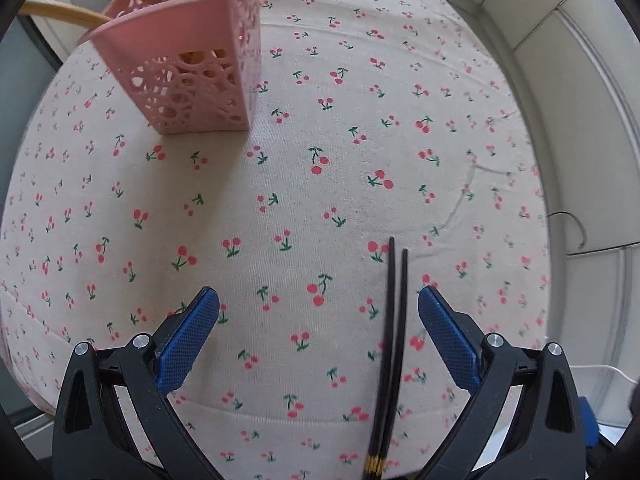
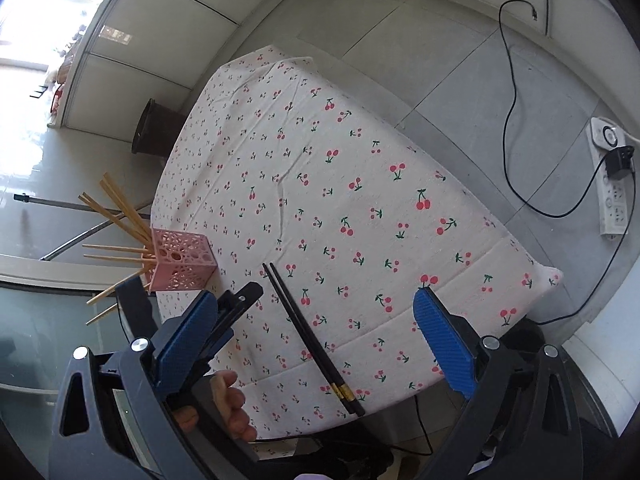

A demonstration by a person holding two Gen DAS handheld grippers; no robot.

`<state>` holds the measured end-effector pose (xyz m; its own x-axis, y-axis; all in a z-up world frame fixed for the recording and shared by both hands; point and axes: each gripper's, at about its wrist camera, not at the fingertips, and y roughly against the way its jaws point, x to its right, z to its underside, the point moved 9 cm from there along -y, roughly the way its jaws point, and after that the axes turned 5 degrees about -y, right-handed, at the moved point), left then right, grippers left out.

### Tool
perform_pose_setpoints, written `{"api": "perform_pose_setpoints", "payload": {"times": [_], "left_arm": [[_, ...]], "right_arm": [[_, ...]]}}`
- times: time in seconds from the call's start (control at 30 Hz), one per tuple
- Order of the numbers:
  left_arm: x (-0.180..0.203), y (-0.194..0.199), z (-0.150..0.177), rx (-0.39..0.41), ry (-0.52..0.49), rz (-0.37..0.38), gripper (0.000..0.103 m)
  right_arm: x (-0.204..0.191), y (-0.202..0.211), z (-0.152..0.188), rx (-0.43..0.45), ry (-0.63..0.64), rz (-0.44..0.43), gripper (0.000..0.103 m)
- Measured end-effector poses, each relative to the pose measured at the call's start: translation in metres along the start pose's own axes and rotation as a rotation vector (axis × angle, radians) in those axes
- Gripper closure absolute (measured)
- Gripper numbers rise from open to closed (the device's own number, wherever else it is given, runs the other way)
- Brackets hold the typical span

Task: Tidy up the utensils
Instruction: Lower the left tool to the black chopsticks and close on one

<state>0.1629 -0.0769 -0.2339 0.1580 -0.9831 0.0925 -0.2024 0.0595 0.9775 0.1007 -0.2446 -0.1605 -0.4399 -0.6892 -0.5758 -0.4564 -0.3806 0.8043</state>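
Note:
A pair of black chopsticks (image 1: 390, 344) with gold bands lies on the cherry-print tablecloth (image 1: 304, 168) near the front edge. My left gripper (image 1: 318, 308) is open low over the cloth, the chopsticks lying just inside its right finger. A pink perforated holder (image 1: 200, 68) with several wooden chopsticks (image 1: 80, 12) stands at the far left. In the right wrist view my right gripper (image 2: 314, 312) is open, higher up, above the black chopsticks (image 2: 308, 332). The pink holder (image 2: 180, 264) stands at the table's left edge in that view, next to the left gripper's tool (image 2: 228, 320).
The table edge is close below the chopstick ends (image 2: 352, 400). On the floor are a black cable (image 2: 516, 120), a white power strip (image 2: 612, 184) and a dark bin (image 2: 154, 128). A tiled wall (image 1: 580, 80) runs along the right side.

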Motion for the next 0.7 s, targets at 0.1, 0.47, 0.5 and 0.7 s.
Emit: {"api": "perform_pose_setpoints", "payload": {"times": [0.1,0.47,0.5,0.7], "left_arm": [[-0.001,-0.006,0.0,-0.007,0.012,-0.02,0.008],[0.006,-0.018,0.002,-0.005,-0.017,-0.062,0.016],[0.009,-0.017,0.002,0.001,-0.028,-0.058,0.018],[0.036,-0.012,0.006,0.026,-0.112,-0.057,0.055]], "right_arm": [[0.002,0.001,-0.004,-0.003,-0.02,-0.015,0.007],[0.003,0.001,-0.007,-0.024,-0.059,-0.047,0.007],[0.003,0.001,-0.007,-0.022,-0.057,-0.043,0.007],[0.007,0.0,-0.009,-0.02,-0.068,-0.033,0.007]]}}
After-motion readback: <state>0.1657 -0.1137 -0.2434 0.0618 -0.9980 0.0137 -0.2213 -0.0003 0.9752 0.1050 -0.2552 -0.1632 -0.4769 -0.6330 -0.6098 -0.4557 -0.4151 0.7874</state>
